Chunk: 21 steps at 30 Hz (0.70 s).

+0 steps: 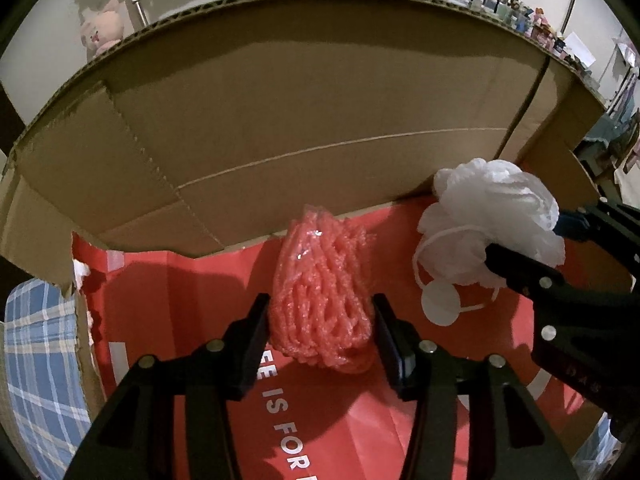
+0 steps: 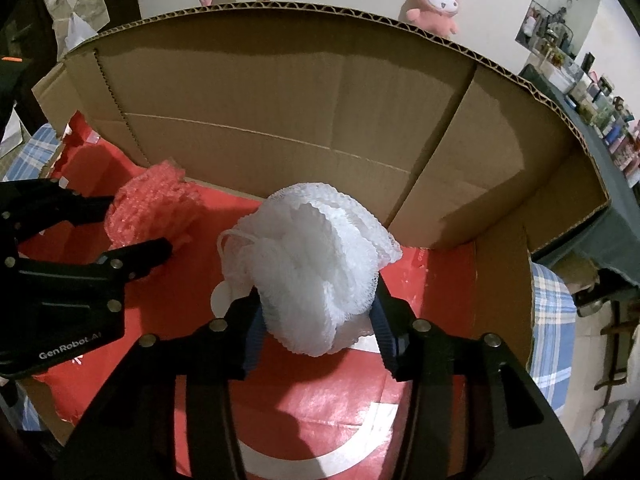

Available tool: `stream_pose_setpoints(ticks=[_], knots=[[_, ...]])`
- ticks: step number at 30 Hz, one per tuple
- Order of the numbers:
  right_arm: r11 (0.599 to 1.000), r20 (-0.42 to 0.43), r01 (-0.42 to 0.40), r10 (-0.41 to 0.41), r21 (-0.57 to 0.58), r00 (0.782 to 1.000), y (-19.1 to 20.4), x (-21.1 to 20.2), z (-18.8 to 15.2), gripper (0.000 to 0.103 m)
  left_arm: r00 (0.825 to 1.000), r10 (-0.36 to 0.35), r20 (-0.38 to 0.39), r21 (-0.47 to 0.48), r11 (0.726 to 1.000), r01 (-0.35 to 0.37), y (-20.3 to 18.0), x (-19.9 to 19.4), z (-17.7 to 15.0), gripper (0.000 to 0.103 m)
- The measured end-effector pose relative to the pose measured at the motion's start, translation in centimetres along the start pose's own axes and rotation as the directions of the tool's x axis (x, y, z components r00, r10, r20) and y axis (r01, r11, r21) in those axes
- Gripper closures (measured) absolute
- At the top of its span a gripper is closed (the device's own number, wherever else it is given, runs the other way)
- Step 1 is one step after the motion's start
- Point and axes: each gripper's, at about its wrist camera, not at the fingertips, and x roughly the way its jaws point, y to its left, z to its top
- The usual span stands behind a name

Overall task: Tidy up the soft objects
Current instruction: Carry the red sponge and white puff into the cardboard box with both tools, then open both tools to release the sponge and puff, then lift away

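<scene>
A pink foam net bundle (image 1: 322, 296) sits between the fingers of my left gripper (image 1: 320, 320), inside a cardboard box (image 1: 320, 100) lined with a red bag (image 1: 200, 300). The jaws press its sides. A white mesh bath puff (image 2: 316, 272) with a round white tag (image 1: 440, 304) is held between the fingers of my right gripper (image 2: 316, 320), just right of the pink bundle (image 2: 152, 208). In the left wrist view the puff (image 1: 496, 220) sits at the right, near the box's back wall.
The box's tall back wall (image 2: 300, 100) and right wall (image 2: 500, 152) stand close ahead. Blue plaid cloth (image 1: 40, 360) lies outside the box at the left. Pink plush toys (image 2: 436, 4) hang on the wall behind.
</scene>
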Motion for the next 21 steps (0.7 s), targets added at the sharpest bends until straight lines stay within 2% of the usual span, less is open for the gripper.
stream_pose_setpoints(ticks=[3, 4, 10, 18, 21], knots=[[1.0, -0.004, 0.001, -0.001, 0.004, 1.0, -0.1, 0.1, 0.0, 0.054, 1.0, -0.003, -0.005, -0.005, 1.0, 0.003, 0.3, 0.1, 0.3, 0.048], [1.0, -0.004, 0.0, 0.0, 0.005, 1.0, -0.1, 0.1, 0.0, 0.052, 1.0, -0.004, -0.007, -0.006, 1.0, 0.004, 0.6, 0.7, 1.6, 0.048], [1.0, -0.006, 0.006, -0.006, 0.007, 1.0, 0.0, 0.1, -0.1, 0.044, 1.0, -0.013, -0.006, -0.024, 1.0, 0.013, 0.7, 0.9, 1.9, 0.042], [1.0, 0.007, 0.025, -0.025, 0.008, 1.0, -0.2, -0.5, -0.1, 0.04, 1.0, -0.024, 0.004, -0.056, 0.998, 0.024, 1.7, -0.1, 1.6, 0.034], [1.0, 0.016, 0.028, -0.028, 0.008, 0.999, -0.1, -1.0, -0.2, 0.033, 0.999, -0.028, 0.017, -0.063, 0.998, 0.029, 2.2, -0.8, 1.5, 0.03]])
